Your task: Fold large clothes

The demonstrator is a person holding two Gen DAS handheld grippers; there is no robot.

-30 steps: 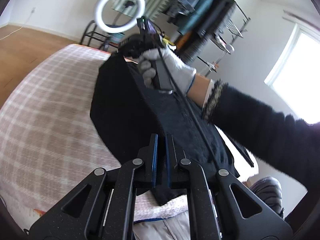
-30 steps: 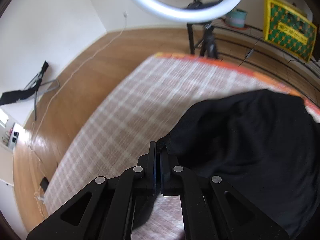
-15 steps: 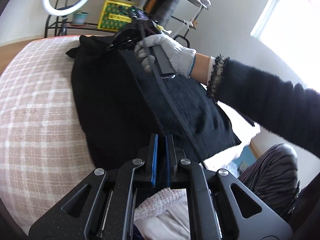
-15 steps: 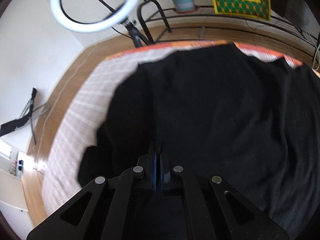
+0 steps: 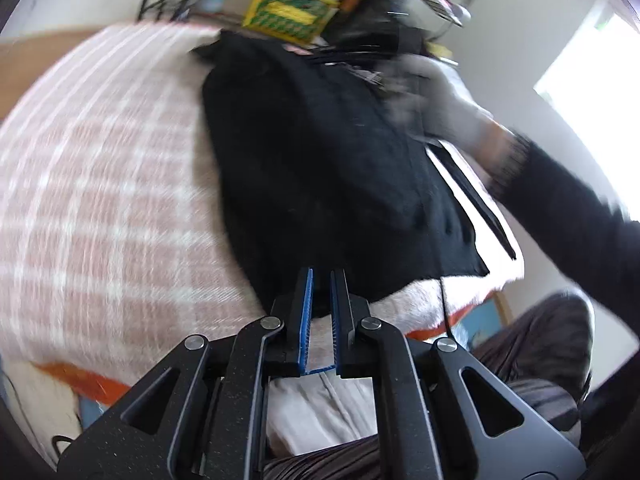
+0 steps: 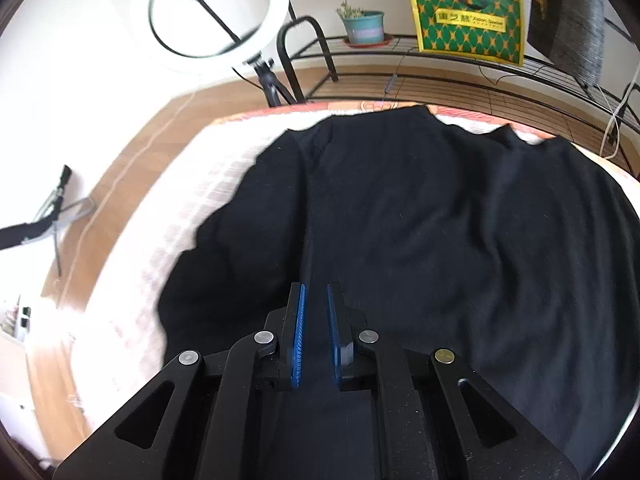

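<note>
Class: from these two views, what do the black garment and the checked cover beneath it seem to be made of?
Black garment: probably a soft knit, matte; it drapes in gentle folds without shine. Checked cover: likely a fuzzy woven or fleece blanket, with pink-and-white checks and a fluffy edge, though blur leaves this open.

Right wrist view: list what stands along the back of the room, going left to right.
ring light → potted plant → green and yellow patterned bag, the last two on the black wire rack behind the black garment.
</note>
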